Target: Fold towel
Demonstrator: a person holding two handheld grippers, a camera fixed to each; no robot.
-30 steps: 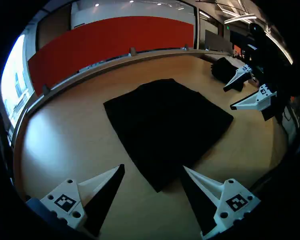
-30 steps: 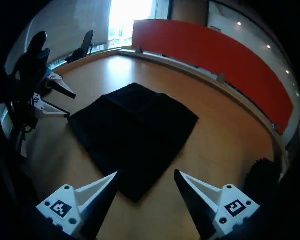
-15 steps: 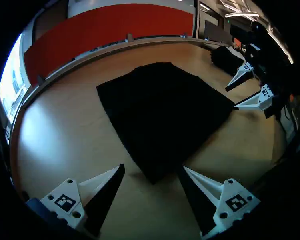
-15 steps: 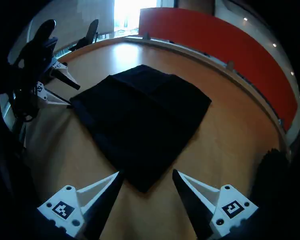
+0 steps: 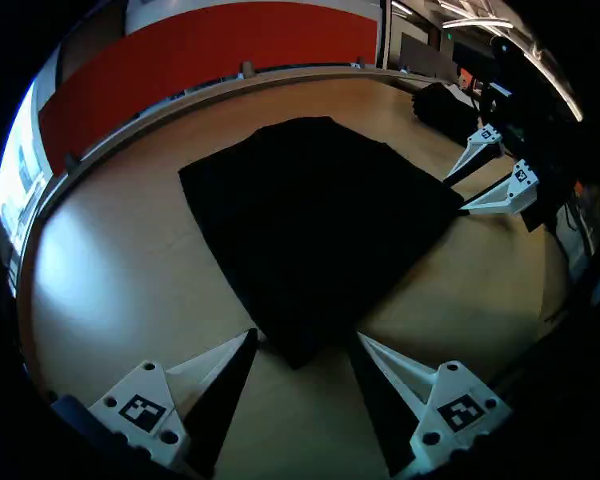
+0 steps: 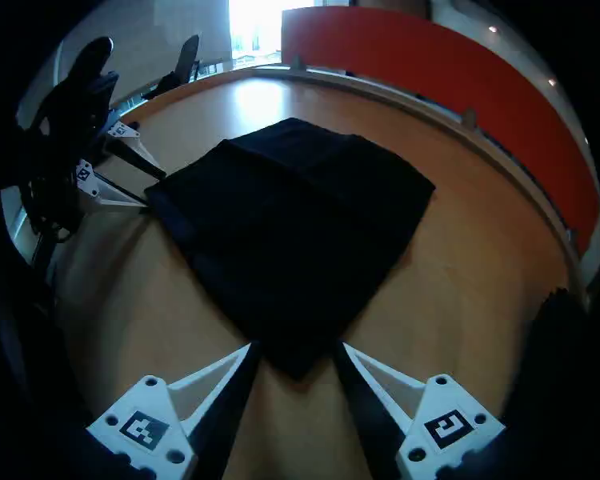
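Glossy wooden table point(image 5: 124, 264) bears a matte black towel point(image 5: 316, 216); left tongs point(image 5: 304, 340) and right tongs point(image 6: 296, 352) gape astride its corners.

Whether the near corners of the towel point(image 5: 316, 224) are touched by the left claw point(image 5: 302, 336) and right claw point(image 6: 297, 346) cannot be told, its layers are lost in blackness, and a dark pile point(image 6: 554, 344) by the bench point(image 6: 468, 264) edge is cut off.
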